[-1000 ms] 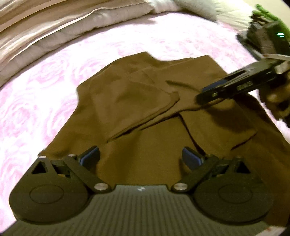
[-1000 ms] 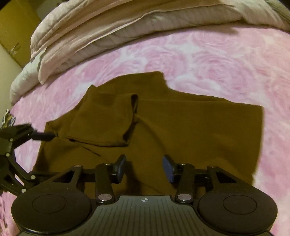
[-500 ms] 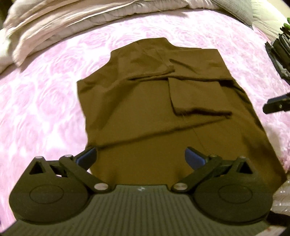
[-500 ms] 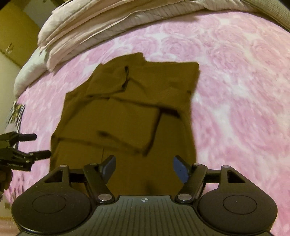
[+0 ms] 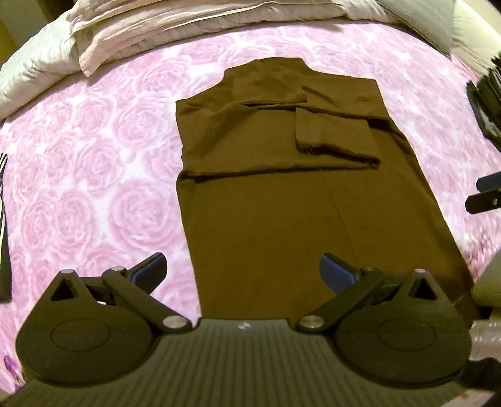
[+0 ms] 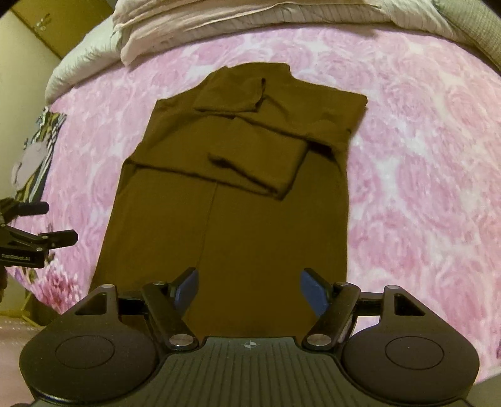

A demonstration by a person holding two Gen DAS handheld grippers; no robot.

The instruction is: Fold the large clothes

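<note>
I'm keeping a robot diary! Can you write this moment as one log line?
brown cloth garment: flat on pink rose-pattern bedspread, sleeves folded in | left gripper: open, empty | right gripper: open, empty

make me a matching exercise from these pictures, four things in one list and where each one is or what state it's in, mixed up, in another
1. brown garment
2. folded sleeve
3. pale bedding
4. left gripper

A. open, holding nothing
B. piled at the far end of the bed
C. spread flat on the pink rose cover
D. lying across the garment's upper part

Pairs: 1-C, 2-D, 3-B, 4-A
</note>
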